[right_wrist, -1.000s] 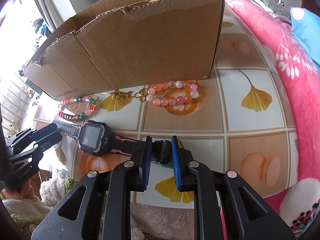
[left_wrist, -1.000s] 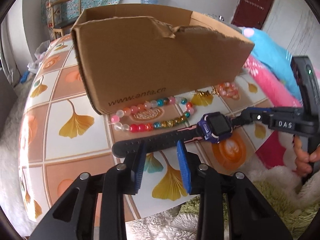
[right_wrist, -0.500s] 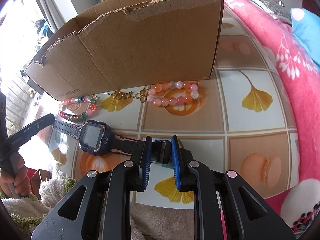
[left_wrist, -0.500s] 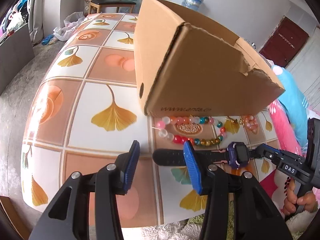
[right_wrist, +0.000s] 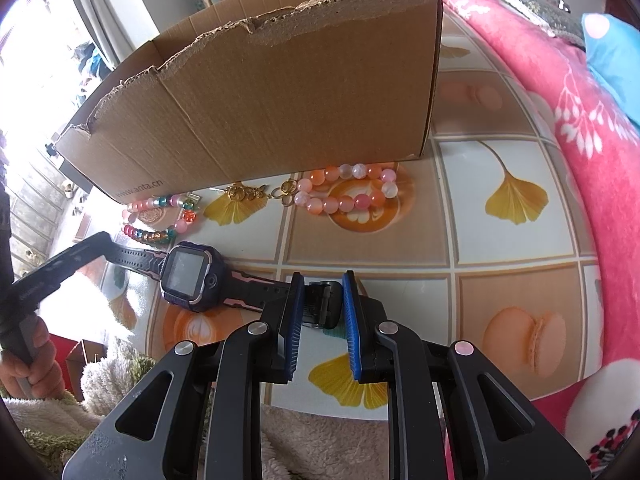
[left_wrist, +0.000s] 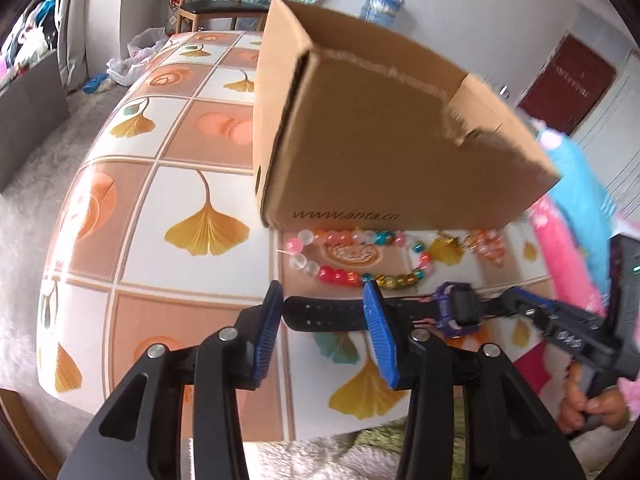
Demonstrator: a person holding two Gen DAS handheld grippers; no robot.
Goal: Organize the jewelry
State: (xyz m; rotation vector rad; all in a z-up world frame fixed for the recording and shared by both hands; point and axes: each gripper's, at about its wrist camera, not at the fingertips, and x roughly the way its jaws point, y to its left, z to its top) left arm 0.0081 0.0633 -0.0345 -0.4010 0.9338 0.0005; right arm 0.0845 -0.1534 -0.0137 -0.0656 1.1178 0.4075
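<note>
Watch stretched flat near the table's front edge, a gripper at each strap end.

The right gripper (right_wrist: 319, 312) is clamped on the buckle end of the purple-faced black-strapped watch (right_wrist: 188, 282); the left gripper (left_wrist: 324, 320) is closing around the free strap tip, pads apparently not pressing. An uneven lift could drag the strap into the multicoloured bead bracelet (left_wrist: 352, 256) just beyond, or off the tiled tablecloth (left_wrist: 132, 240). The torn cardboard box (left_wrist: 384, 160) walls the far side; open room lies leftward.

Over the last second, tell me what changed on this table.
The left hand-held gripper swung left toward the watch strap's free end; its jaws, wider than before, are closing around it without gripping. The right hand-held gripper stayed clamped on the buckle end. Bracelets and box unmoved.
</note>
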